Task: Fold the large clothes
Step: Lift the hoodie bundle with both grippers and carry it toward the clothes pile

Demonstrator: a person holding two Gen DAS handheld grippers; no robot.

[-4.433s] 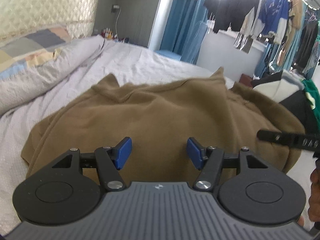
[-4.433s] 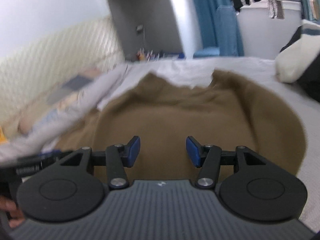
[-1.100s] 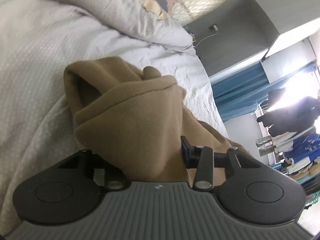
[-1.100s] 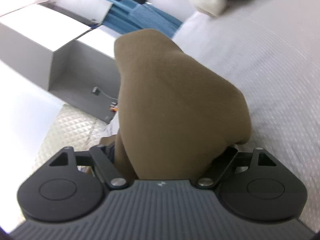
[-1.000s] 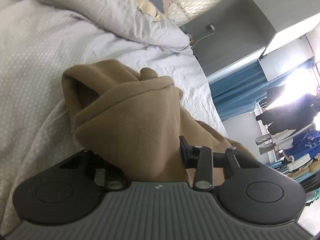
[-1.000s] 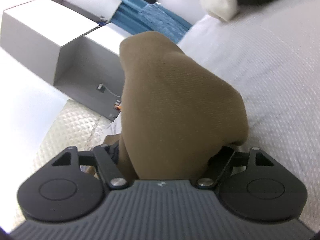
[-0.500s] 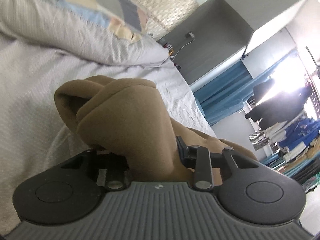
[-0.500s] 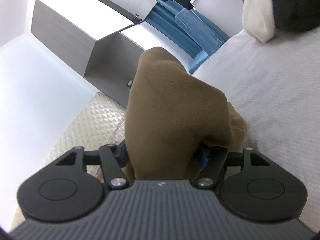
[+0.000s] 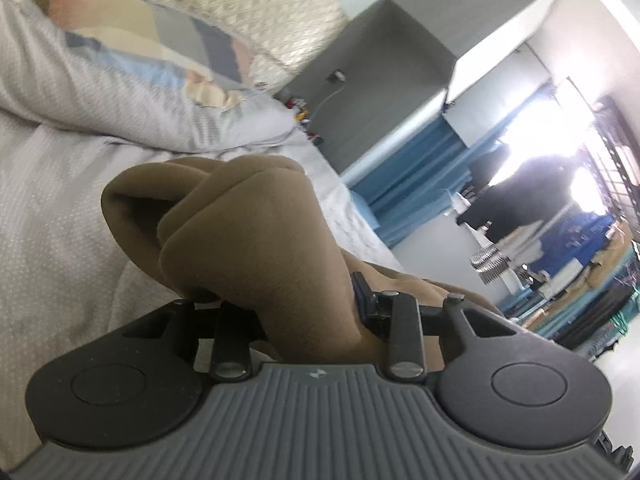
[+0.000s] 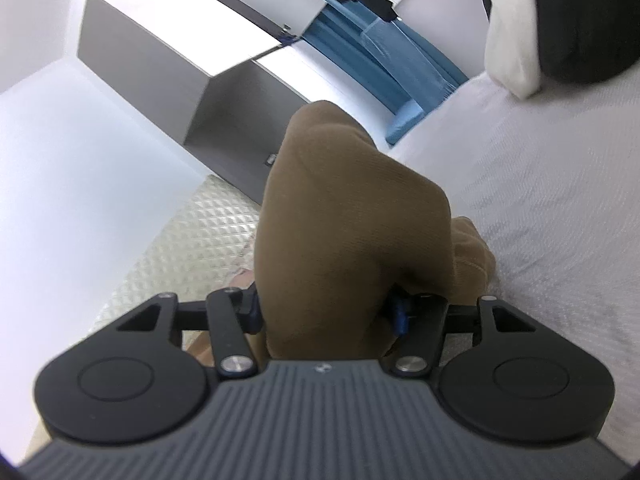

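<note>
A large brown sweatshirt is bunched up in front of the left wrist camera, over the white bed sheet. My left gripper is shut on a thick fold of it; only the right blue pad shows, the other is buried in cloth. In the right wrist view another bunch of the same brown sweatshirt stands up between the jaws. My right gripper has its jaws closing, and both blue pads press into the fabric. The rest of the garment hangs below, out of view.
A grey duvet and patchwork pillow lie at the head of the bed below a quilted headboard. A black and white clothes pile sits on the sheet. Hanging clothes fill the window side.
Both grippers have risen with the brown cloth, and the bed has dropped lower in each view. Both views have rolled. The right jaws have drawn closer together on the bunch.
</note>
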